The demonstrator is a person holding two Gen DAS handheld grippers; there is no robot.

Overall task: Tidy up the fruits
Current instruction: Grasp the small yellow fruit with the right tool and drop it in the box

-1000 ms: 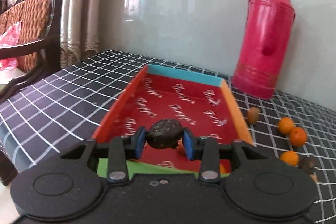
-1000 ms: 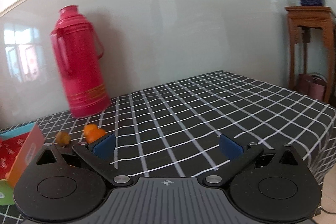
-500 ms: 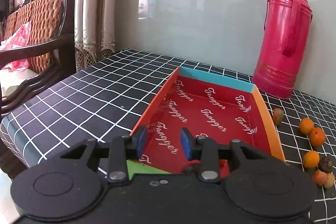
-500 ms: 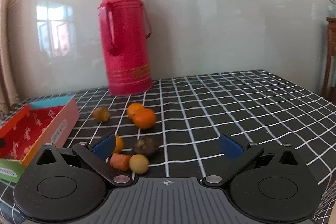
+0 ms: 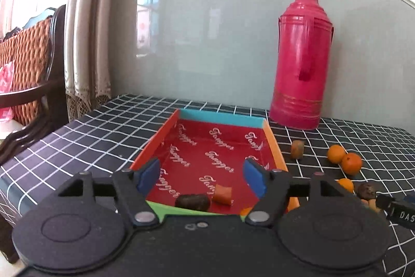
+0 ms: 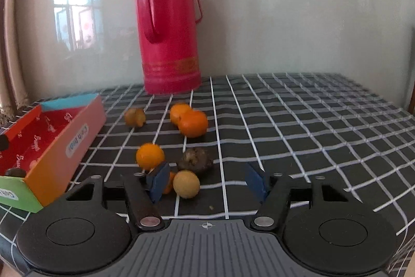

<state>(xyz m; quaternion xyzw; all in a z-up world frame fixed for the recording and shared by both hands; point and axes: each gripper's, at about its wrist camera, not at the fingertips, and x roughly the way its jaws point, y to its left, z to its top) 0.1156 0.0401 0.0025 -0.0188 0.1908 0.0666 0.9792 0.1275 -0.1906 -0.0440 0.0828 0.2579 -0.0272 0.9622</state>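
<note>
A red cardboard tray point(image 5: 276, 144) with coloured walls lies on the checked table; it also shows in the right wrist view point(image 6: 77, 136). A dark fruit point(image 5: 192, 201) and an orange piece point(image 5: 222, 194) lie at its near end. My left gripper point(image 5: 201, 177) is open and empty above them. Loose fruits lie right of the tray: two oranges point(image 6: 193, 123), a small orange point(image 6: 150, 156), a dark fruit point(image 6: 195, 161), a yellow fruit point(image 6: 186, 184), a brownish fruit point(image 6: 135, 116). My right gripper point(image 6: 206, 182) is open and empty just before them.
A tall red thermos point(image 6: 170, 25) stands at the back against the glass wall; it also shows in the left wrist view point(image 5: 301, 59). A wicker chair point(image 5: 28, 69) and curtains stand past the table's left edge.
My left gripper opened and let the dark fruit drop into the tray, then drew back. My right gripper swung left and came close to the loose fruits.
</note>
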